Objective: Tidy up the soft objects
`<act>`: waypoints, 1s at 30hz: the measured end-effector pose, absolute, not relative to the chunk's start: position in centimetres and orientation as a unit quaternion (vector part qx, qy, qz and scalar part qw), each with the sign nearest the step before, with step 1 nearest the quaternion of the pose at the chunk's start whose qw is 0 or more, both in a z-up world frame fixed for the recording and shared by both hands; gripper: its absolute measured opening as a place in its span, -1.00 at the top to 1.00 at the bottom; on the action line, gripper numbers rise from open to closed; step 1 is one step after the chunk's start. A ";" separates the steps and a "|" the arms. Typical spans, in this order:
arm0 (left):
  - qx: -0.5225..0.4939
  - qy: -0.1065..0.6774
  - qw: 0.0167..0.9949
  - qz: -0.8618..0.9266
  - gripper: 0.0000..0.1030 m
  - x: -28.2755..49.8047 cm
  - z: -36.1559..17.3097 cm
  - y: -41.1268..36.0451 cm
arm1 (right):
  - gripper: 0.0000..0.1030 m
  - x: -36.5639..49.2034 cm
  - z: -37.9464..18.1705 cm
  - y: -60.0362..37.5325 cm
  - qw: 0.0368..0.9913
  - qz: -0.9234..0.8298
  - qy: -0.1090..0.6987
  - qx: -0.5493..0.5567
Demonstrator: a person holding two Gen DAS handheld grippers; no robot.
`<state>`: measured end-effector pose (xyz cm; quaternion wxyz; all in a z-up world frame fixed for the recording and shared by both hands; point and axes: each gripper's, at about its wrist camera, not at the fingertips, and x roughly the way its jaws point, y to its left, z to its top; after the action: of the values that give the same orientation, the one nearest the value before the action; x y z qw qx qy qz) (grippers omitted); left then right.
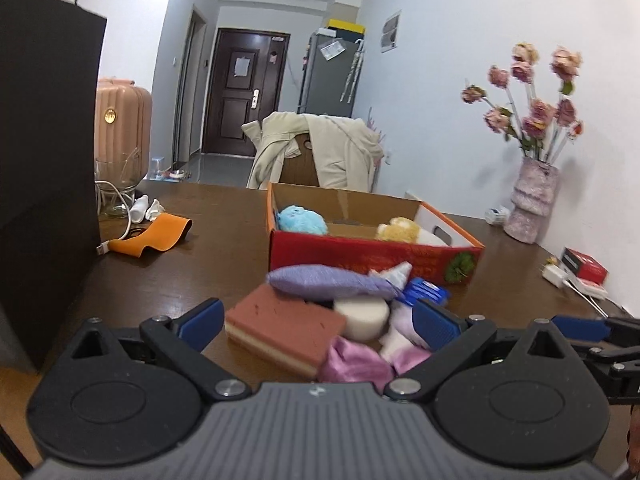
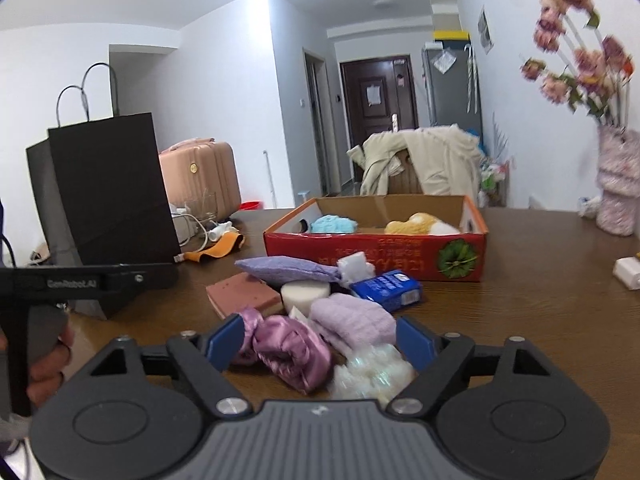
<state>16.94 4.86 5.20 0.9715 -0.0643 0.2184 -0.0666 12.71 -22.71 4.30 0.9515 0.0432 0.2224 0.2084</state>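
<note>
- A brown wooden table (image 2: 520,320) is carrying a pile of soft things near its middle, in front of a red cardboard box (image 2: 376,256) standing farther toward the table's far edge.
- The left gripper (image 1: 320,320) is hovering over the near side of the pile with its blue pads spread wide and nothing between them but air above a pink sponge block (image 1: 280,328).
- The right gripper (image 2: 320,338) is likewise hanging released, its pads apart on either side of a shiny pink satin cloth (image 2: 292,350) and a lilac folded towel (image 2: 352,322); neither pad is pressing on them.
- A crinkly white plastic bundle (image 2: 372,372) is lying just beside the satin cloth, at the near edge of the pile.
- A purple knitted pouch (image 2: 284,268) is resting on top of the pile, touching a round white sponge (image 2: 304,296) below it.
- A blue tissue pack (image 2: 388,288) is lying at the pile's right side, near the box.
- Inside the box, a light blue plush toy (image 2: 334,224) is sitting toward the left end and a yellow plush toy (image 2: 412,224) toward the right.
- A black paper bag (image 2: 108,188) is standing at the table's left edge, and a pink vase of flowers (image 2: 616,184) at the far right corner.
</note>
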 end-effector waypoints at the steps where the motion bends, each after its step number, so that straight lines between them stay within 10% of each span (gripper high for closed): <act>1: -0.067 0.220 0.971 -0.066 -0.92 17.9 5.1 5.0 | -0.44 13.8 4.3 -22.4 0.949 0.213 0.228 0.048; 15: -0.156 0.304 0.935 -0.098 -0.41 30.9 0.6 7.5 | -0.12 31.1 0.6 -17.5 0.907 0.207 0.329 0.163; 23: -0.200 0.308 0.922 -0.124 0.68 31.8 -0.5 9.1 | -0.11 35.8 -2.4 -17.3 0.871 0.199 0.381 0.238; 25: -0.197 0.303 0.923 -0.131 0.74 31.7 -0.2 9.0 | 0.32 36.1 -2.6 -17.4 0.867 0.199 0.383 0.249; 30: -0.188 0.272 0.931 -0.152 0.79 30.2 1.9 8.3 | 0.64 35.4 -1.7 -17.6 0.874 0.204 0.362 0.252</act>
<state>30.19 8.28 1.95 0.9315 -0.1875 0.2722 -0.1519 35.38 -17.62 -1.74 0.8738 0.2522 0.3623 0.2040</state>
